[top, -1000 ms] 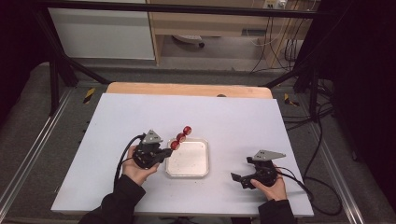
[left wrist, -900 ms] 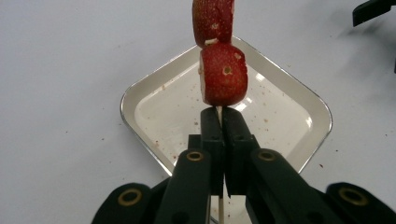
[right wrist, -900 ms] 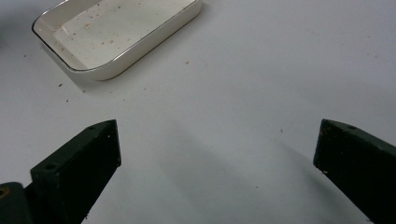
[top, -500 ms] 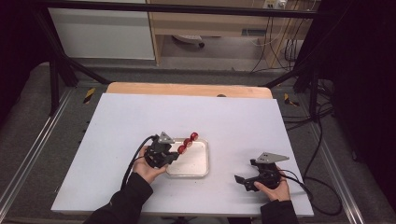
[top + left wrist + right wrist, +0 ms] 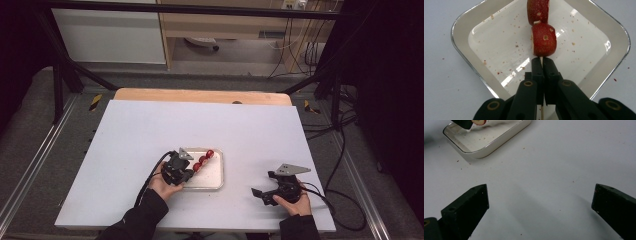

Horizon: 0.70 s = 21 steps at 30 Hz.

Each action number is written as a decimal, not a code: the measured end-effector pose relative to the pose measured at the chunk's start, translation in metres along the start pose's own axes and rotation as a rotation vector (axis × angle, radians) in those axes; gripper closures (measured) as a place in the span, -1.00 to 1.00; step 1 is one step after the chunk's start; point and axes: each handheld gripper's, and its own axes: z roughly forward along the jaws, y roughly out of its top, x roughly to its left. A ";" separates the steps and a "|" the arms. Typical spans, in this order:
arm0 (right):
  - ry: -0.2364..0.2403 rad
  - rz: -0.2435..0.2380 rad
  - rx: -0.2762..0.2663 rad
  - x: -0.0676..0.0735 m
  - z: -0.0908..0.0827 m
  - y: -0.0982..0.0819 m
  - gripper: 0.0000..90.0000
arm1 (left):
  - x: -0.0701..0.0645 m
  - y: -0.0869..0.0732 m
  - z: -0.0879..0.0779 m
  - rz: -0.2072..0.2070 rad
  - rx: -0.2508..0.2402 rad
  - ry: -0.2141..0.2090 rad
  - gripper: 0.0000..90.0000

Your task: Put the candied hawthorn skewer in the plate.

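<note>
Now gripping skewer point(image 5: 541, 60) of red fruit pieces point(image 5: 202, 160) in my left gripper point(image 5: 186, 171), jaws clamping thin stick, fruit hanging over white tray point(image 5: 212, 181). Right of tray, my right gripper point(image 5: 264, 194) resting on table point(image 5: 150, 125), jaws gaping wide, holding nothing.

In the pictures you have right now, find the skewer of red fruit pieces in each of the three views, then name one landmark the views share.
High view: the skewer is left of centre, over the white tray, held by the left gripper.
Left gripper view: the skewer is at top centre, its stick between the shut jaws.
Right gripper view: one red piece at the top left edge.
Shared landmark: the white tray.
</note>
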 end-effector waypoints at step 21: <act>0.000 0.005 0.003 0.000 0.000 0.000 -0.96 | 0.005 -0.006 -0.018 0.021 -0.076 -0.017 0.39</act>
